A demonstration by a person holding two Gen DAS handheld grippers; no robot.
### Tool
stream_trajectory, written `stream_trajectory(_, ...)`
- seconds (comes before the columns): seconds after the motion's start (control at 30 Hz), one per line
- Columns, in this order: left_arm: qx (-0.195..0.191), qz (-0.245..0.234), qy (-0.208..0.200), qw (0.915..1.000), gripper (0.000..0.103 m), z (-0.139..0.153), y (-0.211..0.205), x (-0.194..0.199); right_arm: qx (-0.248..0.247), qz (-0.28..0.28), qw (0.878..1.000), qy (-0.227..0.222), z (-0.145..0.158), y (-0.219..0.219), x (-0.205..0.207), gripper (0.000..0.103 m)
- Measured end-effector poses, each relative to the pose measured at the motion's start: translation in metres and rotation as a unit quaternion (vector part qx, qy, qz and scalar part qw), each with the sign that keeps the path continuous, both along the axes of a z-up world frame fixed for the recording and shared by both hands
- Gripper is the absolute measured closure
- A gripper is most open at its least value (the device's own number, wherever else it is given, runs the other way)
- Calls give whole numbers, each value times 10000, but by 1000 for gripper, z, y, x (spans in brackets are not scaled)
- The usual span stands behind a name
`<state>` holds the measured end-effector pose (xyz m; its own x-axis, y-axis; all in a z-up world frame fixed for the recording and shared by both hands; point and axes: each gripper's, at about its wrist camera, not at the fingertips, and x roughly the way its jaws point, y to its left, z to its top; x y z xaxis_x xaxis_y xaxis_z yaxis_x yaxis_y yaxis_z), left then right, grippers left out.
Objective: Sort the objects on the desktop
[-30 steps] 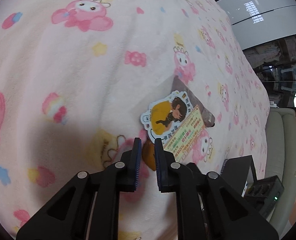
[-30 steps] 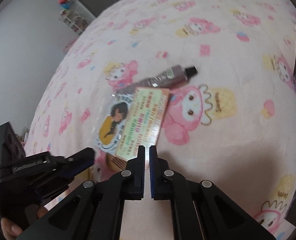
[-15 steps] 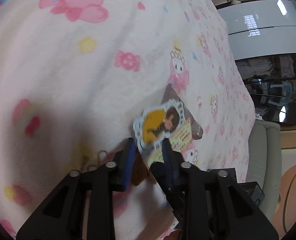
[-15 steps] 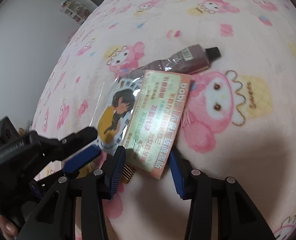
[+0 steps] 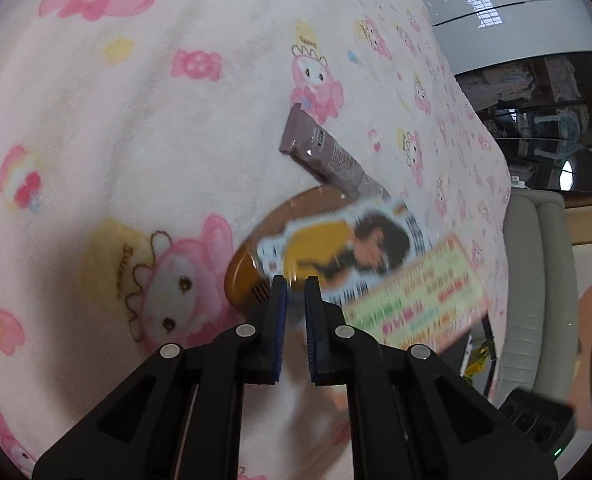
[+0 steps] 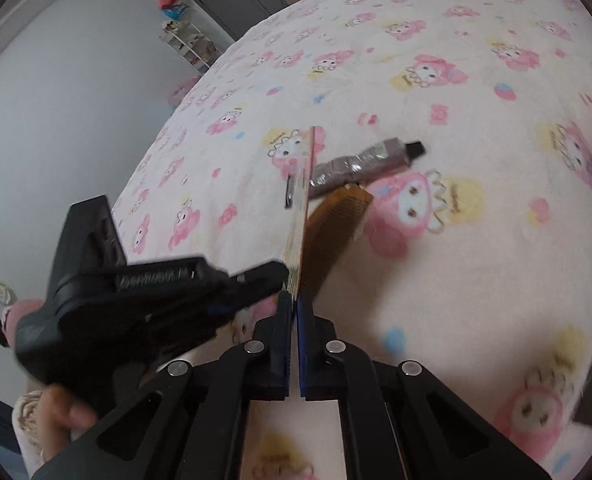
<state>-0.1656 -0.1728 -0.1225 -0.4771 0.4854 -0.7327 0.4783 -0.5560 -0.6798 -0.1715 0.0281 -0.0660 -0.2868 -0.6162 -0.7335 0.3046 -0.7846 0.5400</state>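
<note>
Card (image 6: 300, 216): thin, light, stiff sheet, seen edge-on at centre frame, lifted off the blanket (image 6: 475, 280); right gripper (image 6: 294, 300) clamped on its near edge. Left gripper (image 5: 294, 284) closed at the card's corner; hold unclear. Comb (image 6: 335, 224) and tube (image 6: 359, 164) lie beneath; tube soft, slick.

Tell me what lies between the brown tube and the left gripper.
A cartoon sticker and, partly under it, a brown comb; the left wrist view shows this.
</note>
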Motion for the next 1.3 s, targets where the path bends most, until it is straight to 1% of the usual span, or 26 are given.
stream_trajectory(0.07,163,-96,-49,9998,97,-3,4,0,-37,-36,9999,-92,2,14,13,102)
stream_trajectory(0.13,191,-395,-123,9990,97,-4,15,1,-78,15,9997,-216,0,25,29,102)
stream_trajectory(0.17,198,-581,-177,9980,97,-4,21,5,-53,107,9993,-351,-4,28,33,102)
stream_trajectory(0.2,203,-751,-258,9966,97,-4,30,14,-28,198,9986,-485,-8,32,37,102)
stream_trajectory(0.27,266,-829,-344,9956,96,-4,39,31,169,272,9974,-643,-16,37,42,100)
stream_trajectory(0.3,304,-822,-374,9954,95,-4,43,39,292,261,9974,-607,-17,40,42,100)
stream_trajectory(0.33,287,-782,-395,9957,91,-5,43,48,400,237,9973,-574,-18,43,42,99)
stream_trajectory(0.37,214,-733,-403,9963,87,-5,42,58,454,187,9973,-553,-19,46,42,99)
stream_trajectory(0.47,42,-543,-449,9975,81,-4,40,69,556,158,9969,-528,-23,57,49,99)
stream_trajectory(0.5,14,-521,-466,9976,79,-5,40,71,648,217,9964,-503,-25,57,51,98)
stream_trajectory(0.57,66,-634,-509,9967,76,-9,42,65,819,298,9950,-479,-32,56,53,98)
stream_trajectory(0.63,103,-708,-590,9957,73,-14,45,63,889,248,9943,-525,-39,58,53,97)
stream_trajectory(0.77,156,-763,-634,9949,66,-17,45,65,987,153,9941,-434,-36,68,58,96)
stream_trajectory(0.87,70,-818,-631,9946,66,-15,48,64,999,104,9945,-293,-26,77,64,96)
stream_trajectory(0.93,-11,-929,-603,9938,66,-14,53,62,911,106,9955,-243,-25,80,63,96)
stream_trajectory(1.03,-87,-1110,-553,9922,66,-13,61,58,901,162,9953,-322,-36,82,64,96)
stream_trajectory(1.13,-138,-1143,-600,9915,66,-14,62,60,900,229,9949,-393,-48,83,67,96)
stream_trajectory(1.23,-140,-1125,-622,9916,66,-14,60,63,701,405,9960,-384,-47,77,71,96)
stream_trajectory(1.3,-168,-1131,-623,9915,66,-14,60,64,615,474,9966,-265,-38,74,73,96)
